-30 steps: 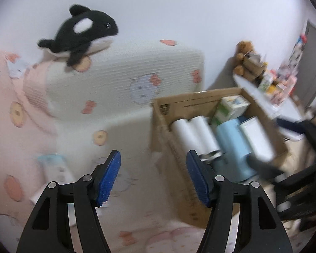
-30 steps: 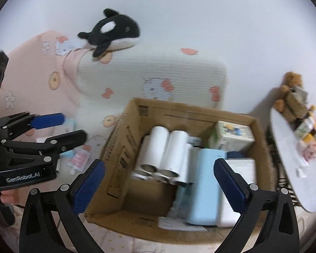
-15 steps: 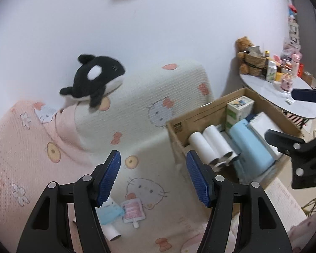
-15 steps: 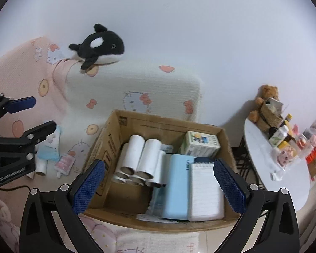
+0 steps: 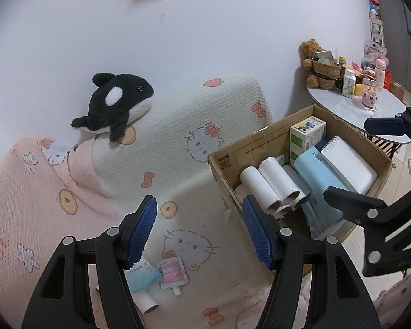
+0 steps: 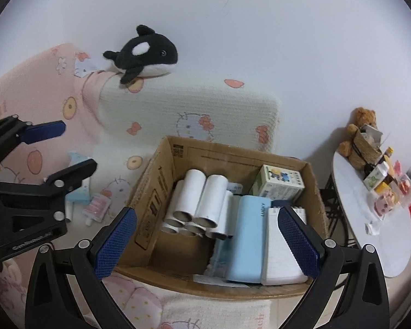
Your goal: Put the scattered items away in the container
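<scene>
The left gripper (image 5: pixel 200 230), black-framed with blue ribbed pads, hangs with its fingers spread wide and nothing between them, above the cream and pink cartoon-cat blanket (image 5: pixel 178 170) that covers the sofa. Below and just beside its left finger lie the items not yet put away: a flat pink spouted pouch (image 5: pixel 172 272), a pale blue packet (image 5: pixel 141 275) touching it, and a white cardboard tube (image 5: pixel 146 300) partly hidden under the packet. The open brown cardboard box (image 5: pixel 249 148) sits on the blanket to the right, well apart from those three. The right gripper (image 6: pixel 207 242), also with blue pads, is held over the near edge of the box with its fingers wide apart and empty. Inside the box, a bundle of white paper-roll tubes (image 6: pixel 202 203) lies on the left side, a light blue rectangular case (image 6: pixel 248 238) lies beside them, a white spiral-bound notepad (image 6: pixel 279 249) is at the right, and a green and white printed carton (image 6: pixel 280 185) stands in the far right corner. A black and white orca plush toy (image 6: pixel 143 53) rests on top of the sofa back, and a round white side table (image 6: pixel 375 235) crowded with small bottles stands to the right of the box
</scene>
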`<state>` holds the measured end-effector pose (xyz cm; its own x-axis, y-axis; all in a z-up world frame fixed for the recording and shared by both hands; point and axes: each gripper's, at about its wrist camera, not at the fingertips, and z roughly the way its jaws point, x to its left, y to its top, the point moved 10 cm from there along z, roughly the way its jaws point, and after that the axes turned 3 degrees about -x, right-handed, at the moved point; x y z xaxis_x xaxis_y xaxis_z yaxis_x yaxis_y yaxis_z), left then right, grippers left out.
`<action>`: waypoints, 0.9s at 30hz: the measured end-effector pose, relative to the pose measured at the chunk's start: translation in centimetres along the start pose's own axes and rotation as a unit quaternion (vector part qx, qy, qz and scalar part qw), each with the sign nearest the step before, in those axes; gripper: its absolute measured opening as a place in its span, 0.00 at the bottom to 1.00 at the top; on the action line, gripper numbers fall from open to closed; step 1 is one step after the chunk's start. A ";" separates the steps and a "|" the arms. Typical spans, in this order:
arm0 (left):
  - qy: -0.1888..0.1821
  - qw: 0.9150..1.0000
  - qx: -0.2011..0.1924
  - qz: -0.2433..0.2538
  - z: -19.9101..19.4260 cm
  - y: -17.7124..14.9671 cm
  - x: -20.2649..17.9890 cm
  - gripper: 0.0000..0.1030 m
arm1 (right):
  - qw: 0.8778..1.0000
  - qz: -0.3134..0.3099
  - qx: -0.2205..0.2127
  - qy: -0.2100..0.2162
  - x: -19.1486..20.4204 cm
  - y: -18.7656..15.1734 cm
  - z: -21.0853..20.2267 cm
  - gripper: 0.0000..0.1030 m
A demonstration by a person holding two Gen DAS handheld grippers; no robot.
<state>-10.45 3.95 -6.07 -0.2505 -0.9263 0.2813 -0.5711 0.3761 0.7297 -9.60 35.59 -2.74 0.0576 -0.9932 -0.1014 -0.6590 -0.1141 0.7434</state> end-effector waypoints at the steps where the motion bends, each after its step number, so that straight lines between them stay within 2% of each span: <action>1: 0.000 1.000 0.002 0.001 0.1 -0.1 0.0 0.67 | 1.000 -0.001 0.000 -0.001 0.1 0.0 0.0 0.99; 27: 0.010 1.000 0.015 0.003 0.6 -0.6 0.2 0.67 | 1.000 0.004 0.010 0.015 0.4 -0.5 0.2 0.99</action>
<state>-10.63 3.59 -6.82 -0.2386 -0.9244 0.2975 -0.5927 0.3813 0.7094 -9.40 35.25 -3.27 0.0747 -0.9943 -0.0764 -0.6748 -0.1068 0.7303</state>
